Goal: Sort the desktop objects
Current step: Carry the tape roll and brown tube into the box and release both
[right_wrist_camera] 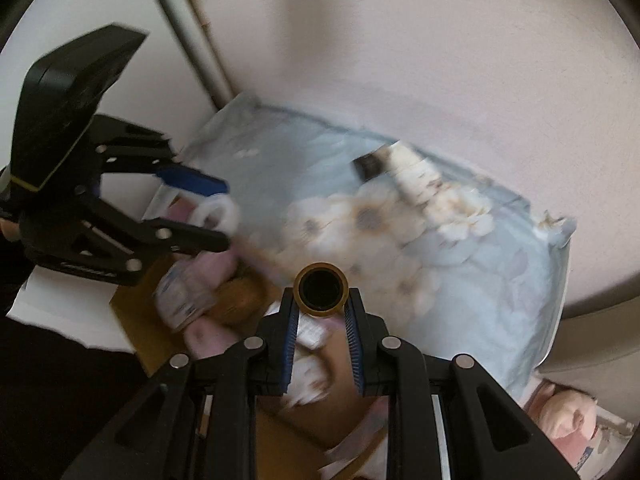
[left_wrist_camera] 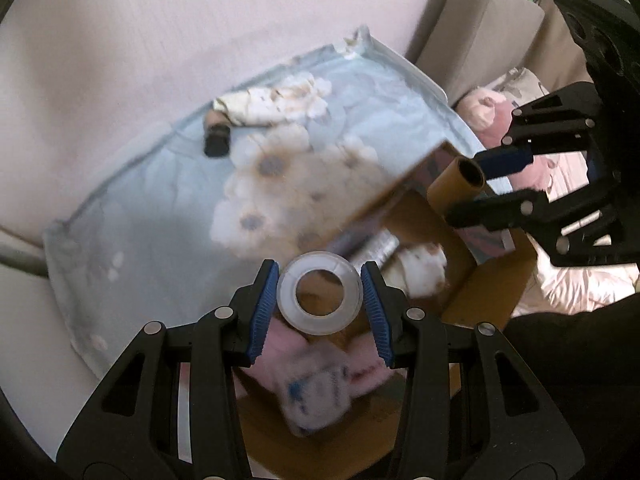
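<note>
Left wrist: left gripper (left_wrist_camera: 320, 294) clamped on tape roll (left_wrist_camera: 320, 294) above cardboard box (left_wrist_camera: 486, 292); right gripper (left_wrist_camera: 472, 190) at two o'clock pinching brown tube (left_wrist_camera: 456, 186); blue mat (left_wrist_camera: 152, 216) open at ten o'clock.

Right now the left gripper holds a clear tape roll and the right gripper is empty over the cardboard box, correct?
Not quite. The right gripper is not empty: it is shut on a gold tube, as the right wrist view shows. The left gripper does hold the clear tape roll, over the cardboard box.
</note>
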Motion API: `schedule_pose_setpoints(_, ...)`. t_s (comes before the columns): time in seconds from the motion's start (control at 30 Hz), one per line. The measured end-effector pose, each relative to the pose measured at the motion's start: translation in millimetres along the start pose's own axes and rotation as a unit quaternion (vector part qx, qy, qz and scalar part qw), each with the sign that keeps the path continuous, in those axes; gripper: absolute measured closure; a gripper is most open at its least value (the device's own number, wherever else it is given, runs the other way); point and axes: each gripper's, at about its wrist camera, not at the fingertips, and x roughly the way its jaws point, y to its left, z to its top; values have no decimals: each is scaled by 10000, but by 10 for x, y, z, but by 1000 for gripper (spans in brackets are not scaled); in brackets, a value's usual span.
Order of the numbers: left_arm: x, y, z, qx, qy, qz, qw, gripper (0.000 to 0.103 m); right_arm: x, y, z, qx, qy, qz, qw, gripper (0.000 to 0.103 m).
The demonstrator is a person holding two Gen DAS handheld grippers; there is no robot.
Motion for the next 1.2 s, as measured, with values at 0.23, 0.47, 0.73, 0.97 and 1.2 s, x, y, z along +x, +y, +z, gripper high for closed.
schedule_pose_setpoints(0.23,247,-143,-319,-293,217,-79,9993,64,166,211,-356,17,299,-190,9994,82)
schedule_pose_setpoints(0.47,388,-106,-458,-660,338,-134,9972,64,380,276,-615,60,650,-273,9975,82)
schedule_pose_setpoints(0.73,360,-88,-448,-745,339,-114,9966,64,347,220,-649,149,611,-300,9976,82)
schedule_pose_setpoints(0.97,362,-37,-452,-969,371,-423,9937,63,372,192,-651,181,668,-241,9973,82)
schedule_pose_setpoints(1.2,318,-33,-481,-1094,296,-453,9925,0,465,220,-641,44,855,-350,9957,25)
